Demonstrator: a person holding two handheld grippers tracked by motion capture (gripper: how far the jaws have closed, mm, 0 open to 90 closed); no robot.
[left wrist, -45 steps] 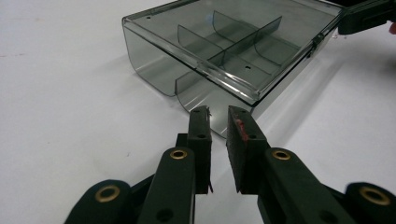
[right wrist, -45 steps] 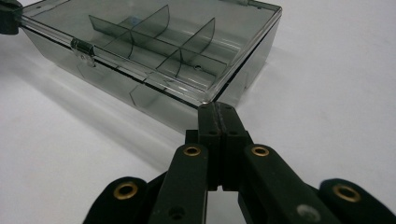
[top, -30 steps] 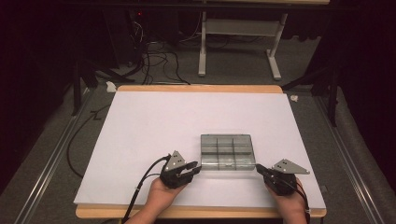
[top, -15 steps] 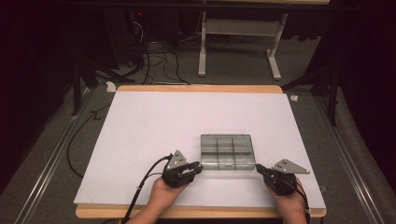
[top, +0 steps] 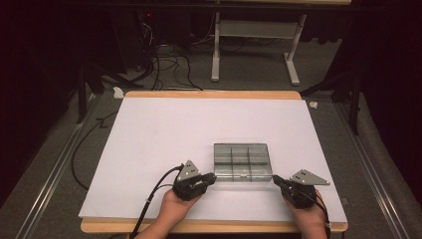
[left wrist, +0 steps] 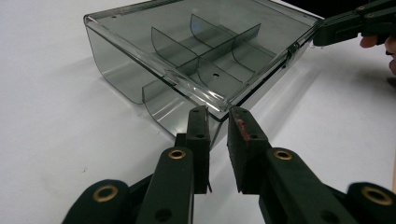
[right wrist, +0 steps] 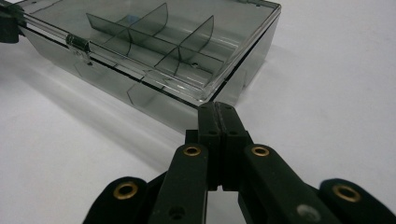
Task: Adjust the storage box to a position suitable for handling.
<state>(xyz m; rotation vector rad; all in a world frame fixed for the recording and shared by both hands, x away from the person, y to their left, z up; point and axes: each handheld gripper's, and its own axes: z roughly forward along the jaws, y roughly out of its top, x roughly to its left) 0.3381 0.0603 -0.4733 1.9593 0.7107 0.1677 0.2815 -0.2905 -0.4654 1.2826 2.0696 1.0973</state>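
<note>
A smoky clear plastic box (top: 243, 161) with divided compartments and its lid down lies on the white sheet (top: 174, 134), near the front edge. My left gripper (top: 211, 178) points at the box's near left corner. In the left gripper view its jaws (left wrist: 218, 114) have just been closing. A narrow gap remains between them, and the box (left wrist: 205, 51) corner sits right at the tips with no pad pressing on it. My right gripper (top: 275, 180) is shut and empty. Its tips (right wrist: 217, 107) rest against the near right corner of the box (right wrist: 154, 42).
The white sheet covers a wooden table (top: 209, 94), with bare sheet to the left and behind the box. A small latch (right wrist: 79, 44) sits on the box's front edge. Cables (top: 164, 59) and a white frame (top: 254, 45) lie on the floor beyond the table.
The left gripper's jaws have narrowed a little. Both hands and the box have stayed where they were.
</note>
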